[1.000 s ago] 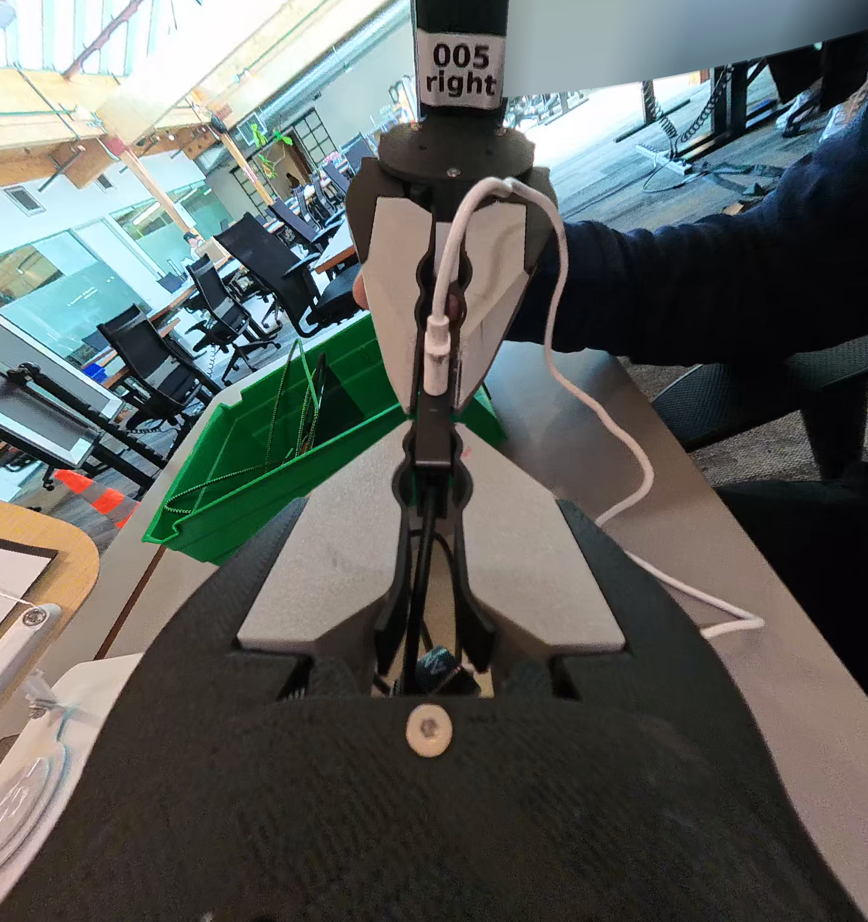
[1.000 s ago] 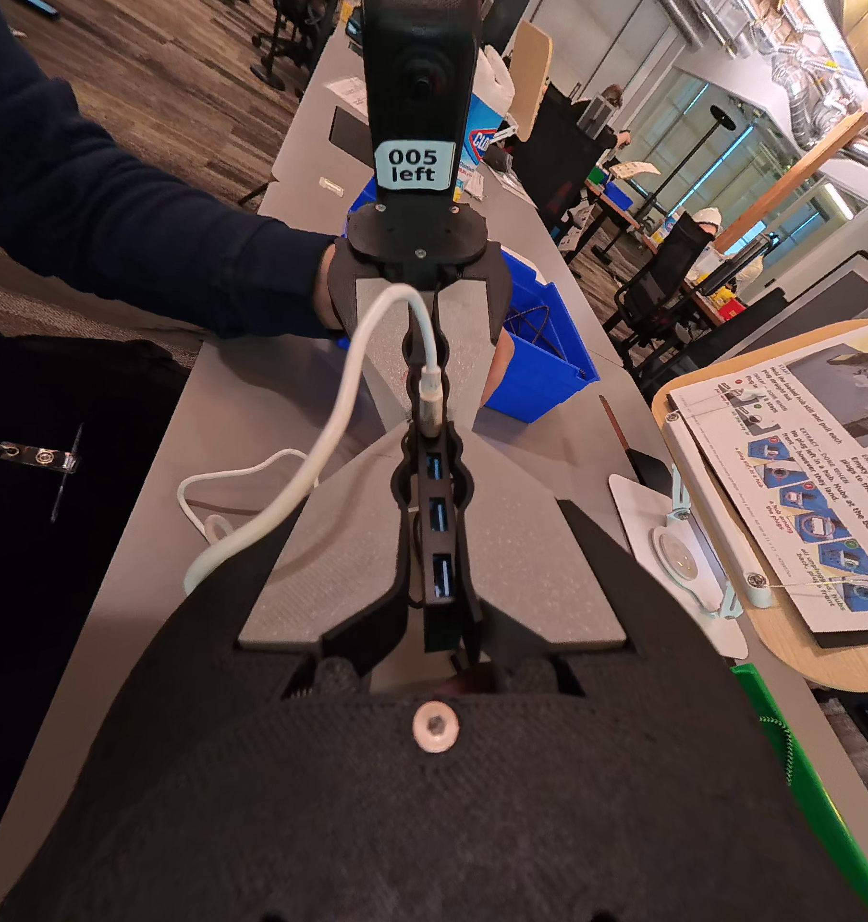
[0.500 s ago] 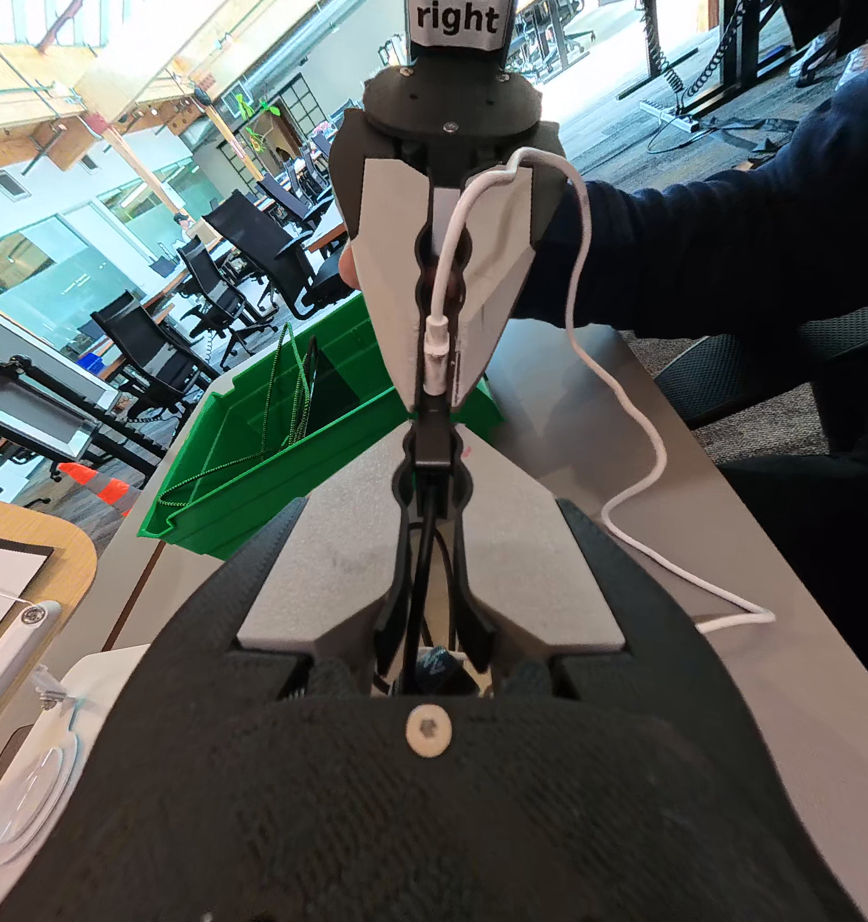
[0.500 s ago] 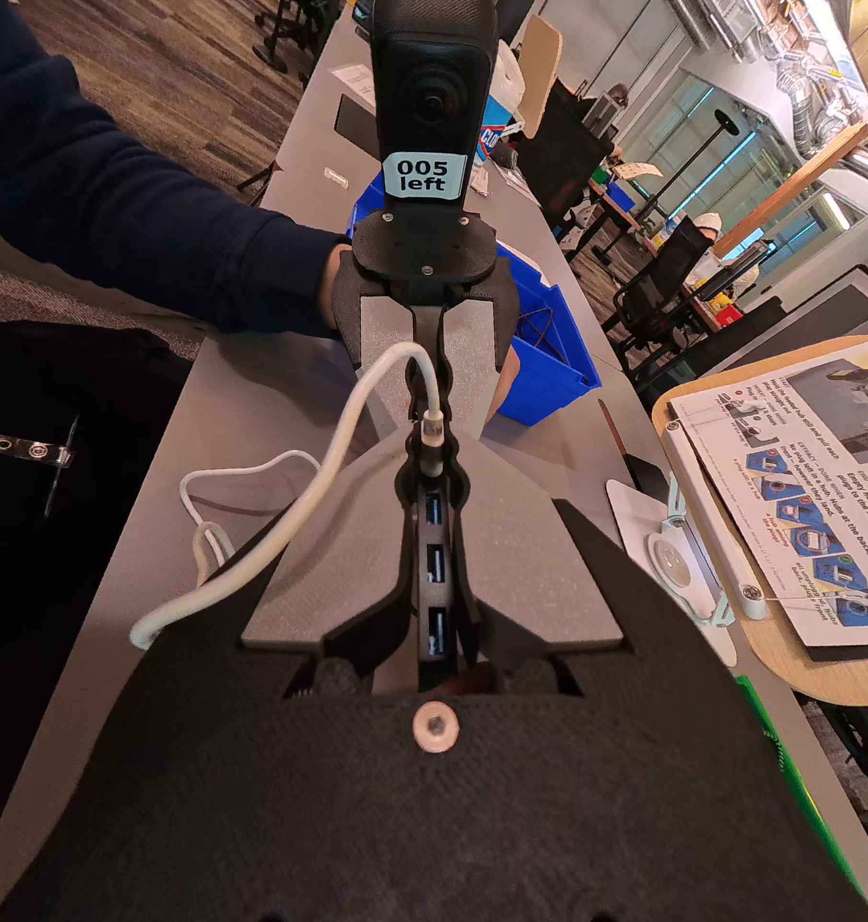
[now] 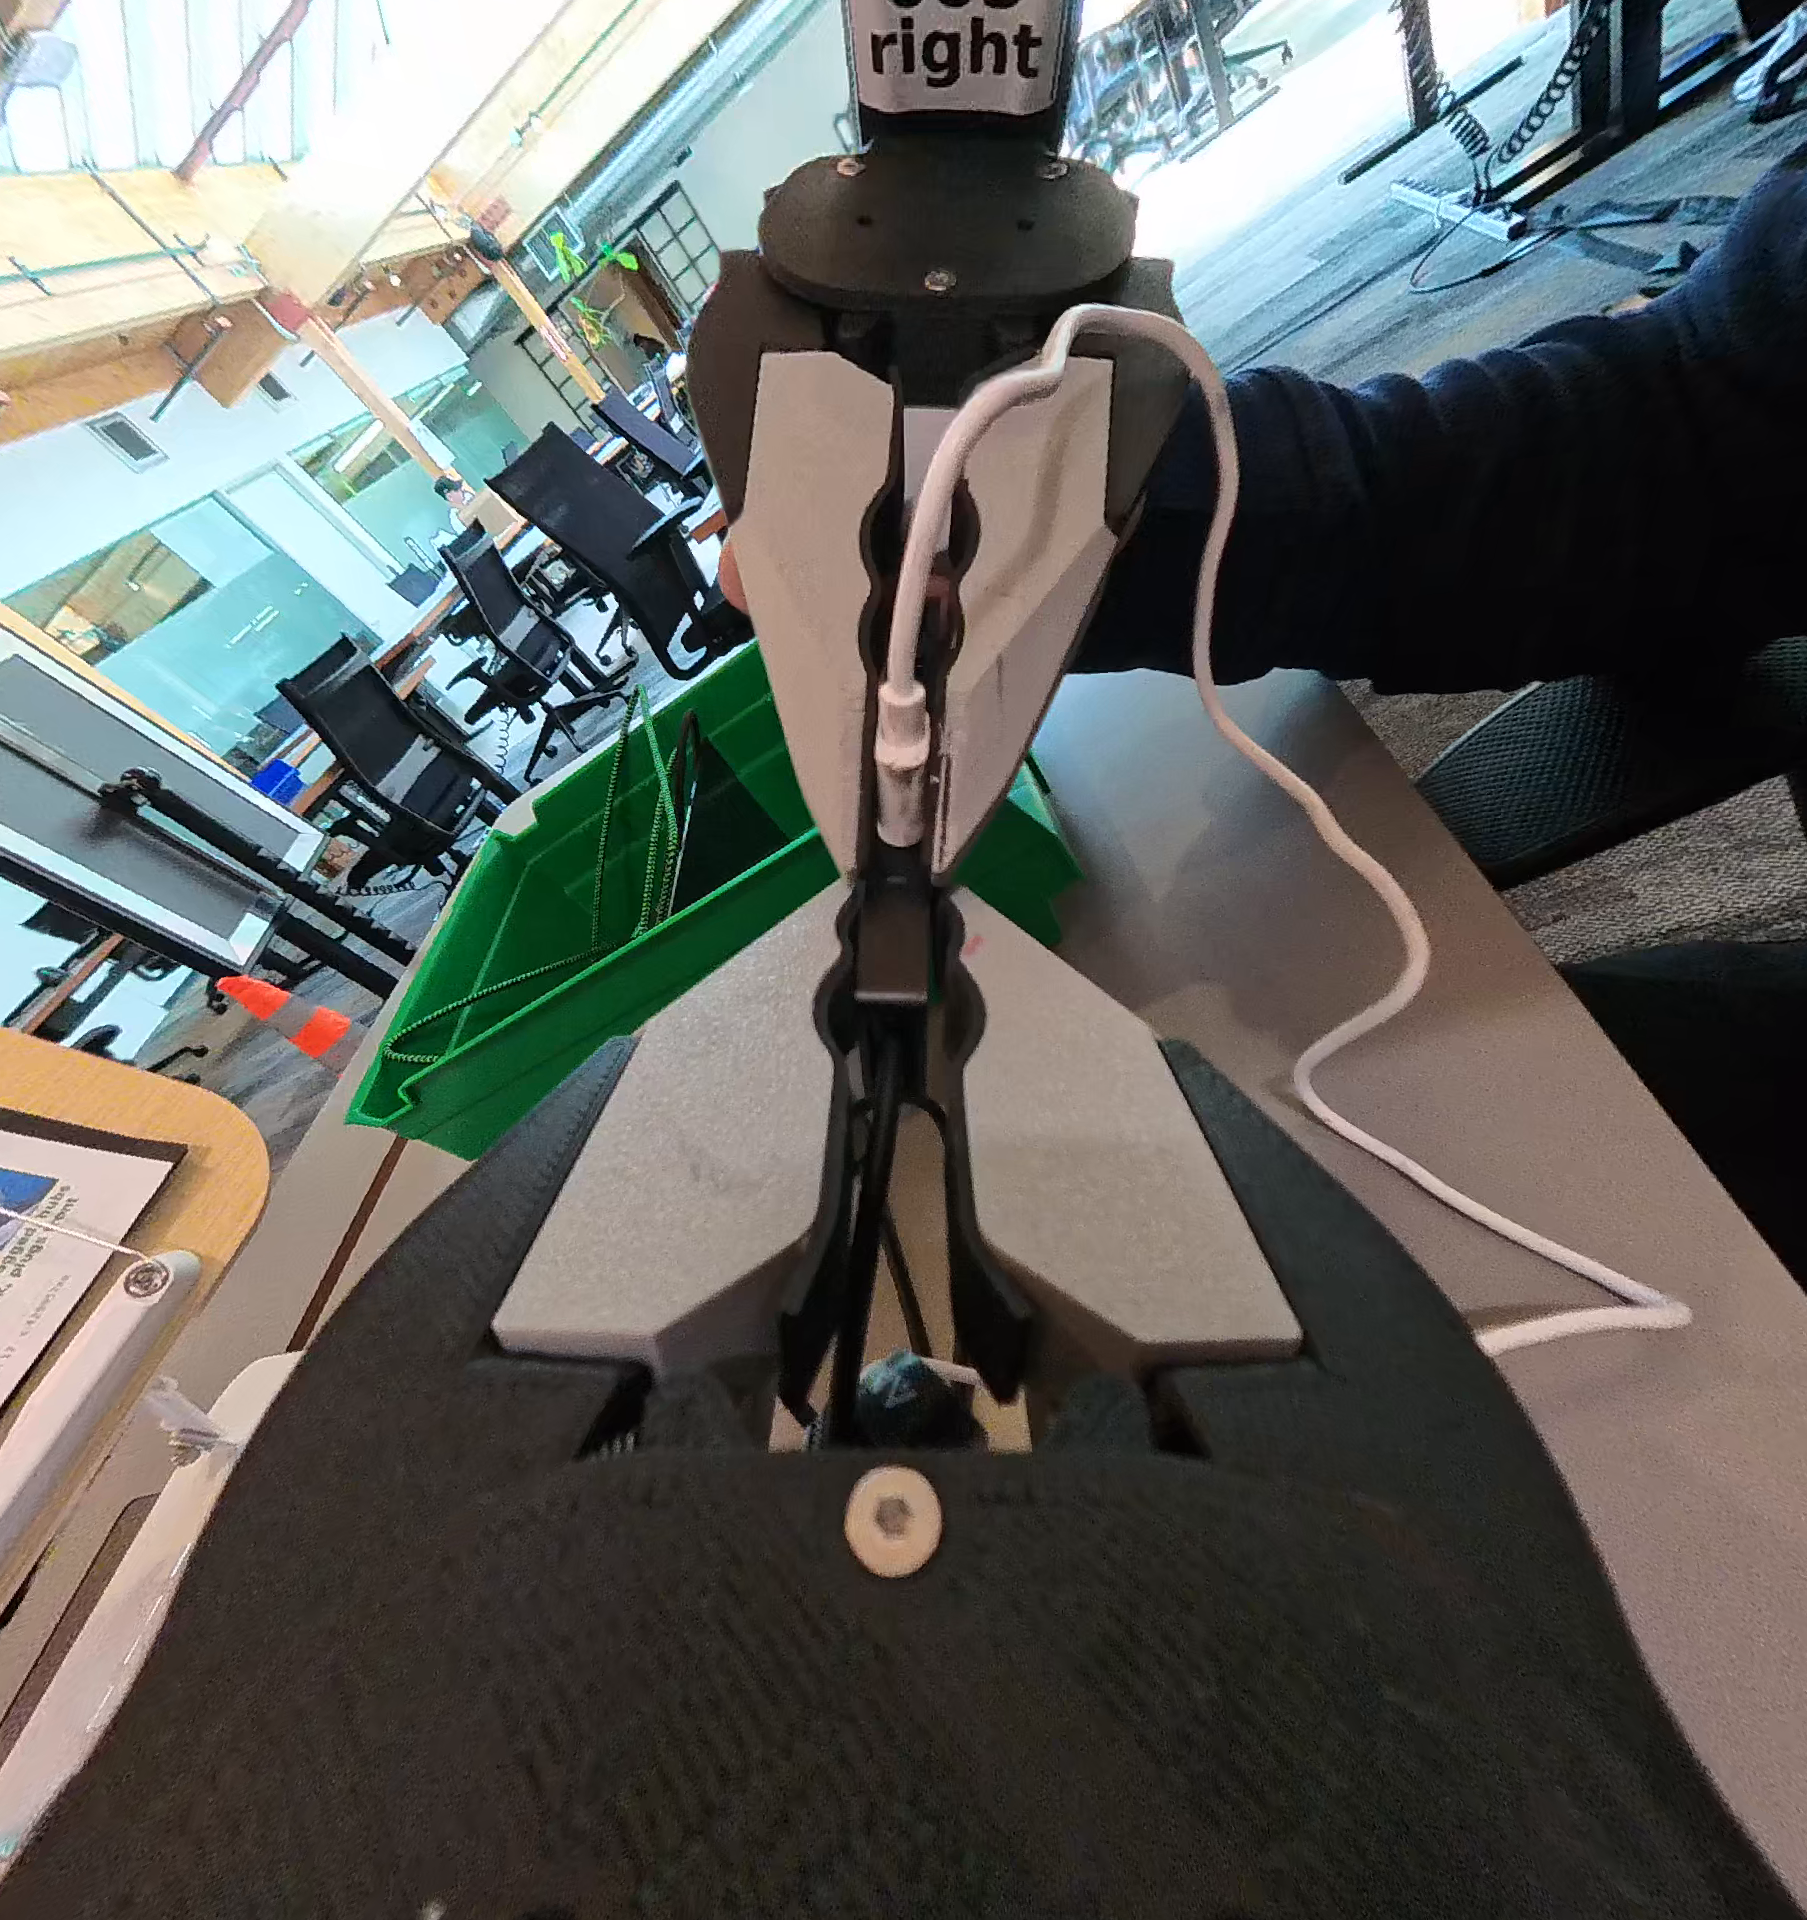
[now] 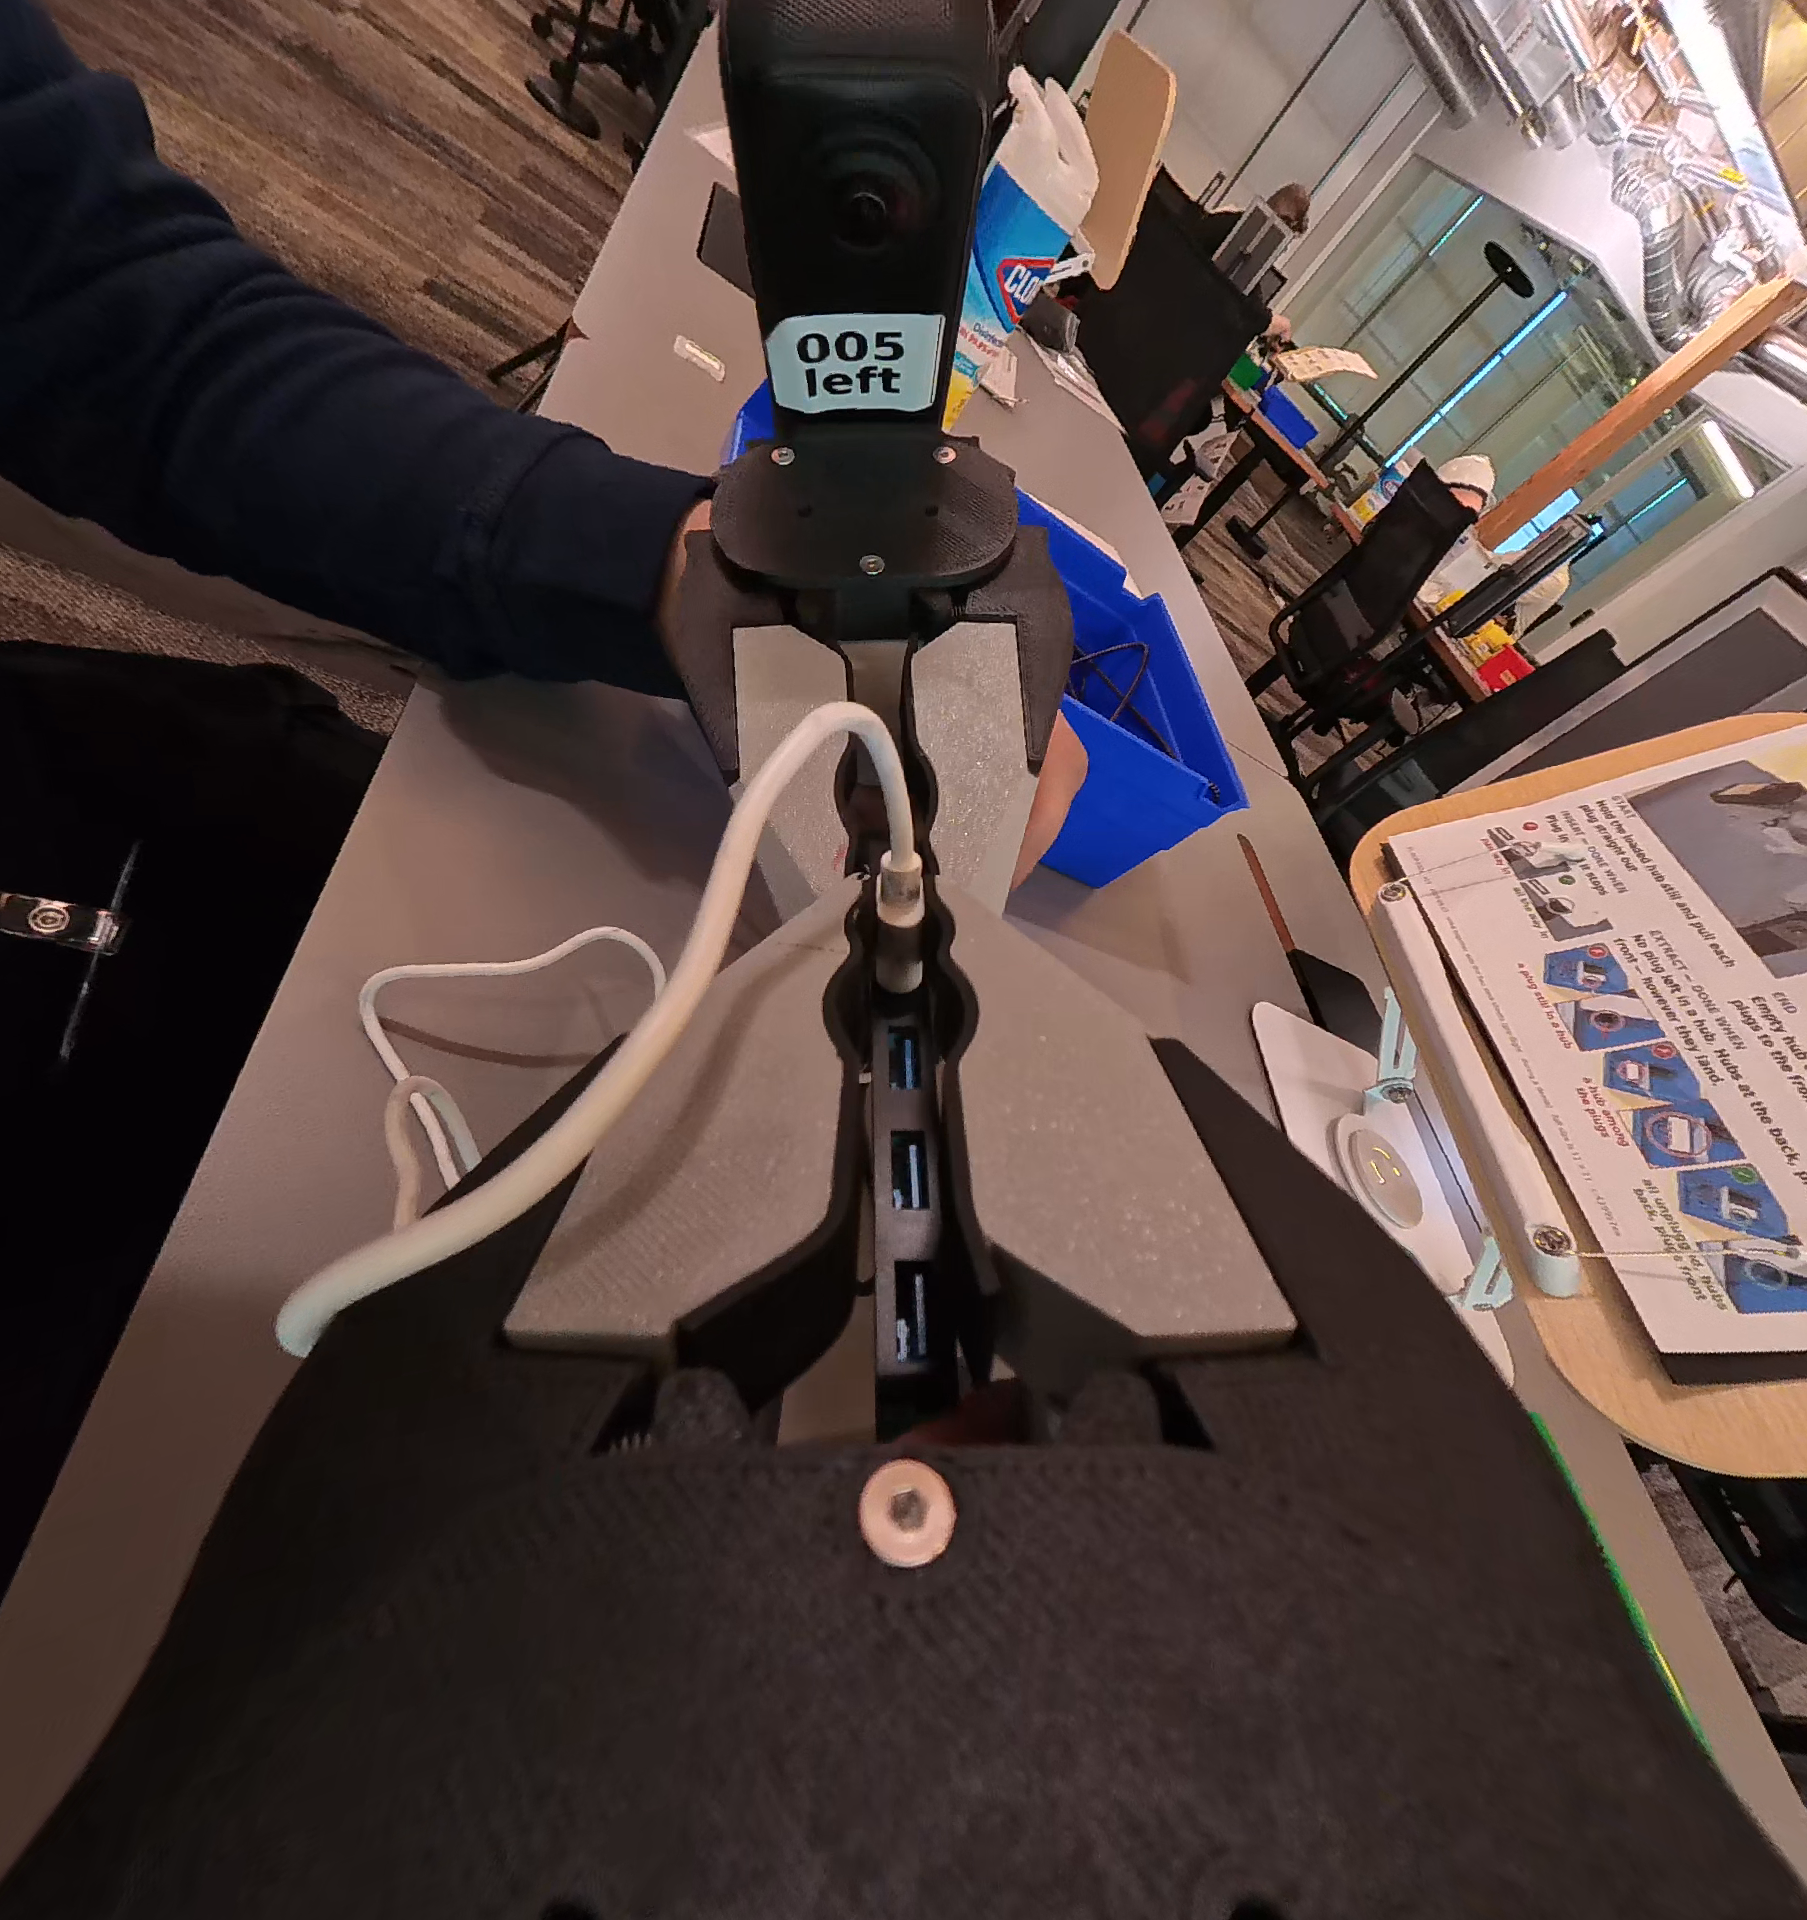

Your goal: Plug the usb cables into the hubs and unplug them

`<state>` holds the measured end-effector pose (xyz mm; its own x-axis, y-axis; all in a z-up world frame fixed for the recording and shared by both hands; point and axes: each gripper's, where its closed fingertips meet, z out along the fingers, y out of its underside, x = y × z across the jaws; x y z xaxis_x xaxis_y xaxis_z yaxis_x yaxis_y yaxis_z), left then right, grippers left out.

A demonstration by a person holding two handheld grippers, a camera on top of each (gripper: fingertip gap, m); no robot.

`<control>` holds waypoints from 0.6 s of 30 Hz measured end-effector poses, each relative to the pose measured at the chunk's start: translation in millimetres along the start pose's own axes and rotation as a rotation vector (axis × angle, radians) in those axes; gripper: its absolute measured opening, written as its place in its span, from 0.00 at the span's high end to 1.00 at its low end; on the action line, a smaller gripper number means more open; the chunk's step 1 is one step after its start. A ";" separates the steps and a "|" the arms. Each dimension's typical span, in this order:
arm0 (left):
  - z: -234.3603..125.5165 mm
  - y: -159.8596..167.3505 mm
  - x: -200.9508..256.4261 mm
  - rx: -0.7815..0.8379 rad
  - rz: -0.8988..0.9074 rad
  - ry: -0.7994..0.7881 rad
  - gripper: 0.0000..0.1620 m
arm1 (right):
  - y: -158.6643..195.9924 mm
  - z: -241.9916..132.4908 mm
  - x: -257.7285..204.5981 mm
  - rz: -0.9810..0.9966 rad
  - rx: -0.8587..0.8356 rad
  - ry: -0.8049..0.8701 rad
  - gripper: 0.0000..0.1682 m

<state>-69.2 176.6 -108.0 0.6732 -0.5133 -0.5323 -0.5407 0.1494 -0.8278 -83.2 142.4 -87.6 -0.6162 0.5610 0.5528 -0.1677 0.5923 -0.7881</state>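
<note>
My left gripper (image 5: 891,904) is shut on a black USB hub (image 5: 891,951), whose black lead hangs back between its fingers. My right gripper (image 6: 899,904) is shut on the plug (image 6: 899,894) of a white USB cable (image 6: 733,904). The two grippers meet tip to tip above the grey table (image 5: 1242,831). The hub (image 6: 909,1174) faces the right wrist camera with three blue ports showing below the plug. The plug's metal end meets the hub's top end; how deep it sits is hidden. The cable (image 5: 1398,935) loops over the right gripper (image 5: 894,862) and trails onto the table.
A green bin (image 5: 566,987) with thin cables stands behind the grippers on one side. A blue bin (image 6: 1138,748) stands on the other. A round wooden table with a printed sheet (image 6: 1657,1039) and a white stand (image 6: 1377,1164) sit beside the grey table. A person's dark sleeves hold both grippers. Only a small space, under 4 cm, lies between the two pairs of fingers.
The two grippers have drawn slightly closer together, still tip to tip. The white cable's slack loop has shifted on the table. Both grips are unchanged.
</note>
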 end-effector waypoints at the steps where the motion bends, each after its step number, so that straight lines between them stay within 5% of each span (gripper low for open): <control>1: 0.4 0.4 -0.1 -0.004 -0.001 0.001 0.95 | 0.4 0.3 -0.1 -0.002 -0.001 0.001 0.97; 18: 5.4 14.3 -0.4 -0.086 0.002 0.014 0.96 | 14.8 4.2 -0.2 -0.031 -0.119 0.019 0.97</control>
<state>-74.4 183.5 -120.7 0.6657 -0.5246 -0.5308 -0.5837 0.0772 -0.8083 -88.7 148.7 -100.5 -0.5971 0.5517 0.5823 -0.0930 0.6734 -0.7334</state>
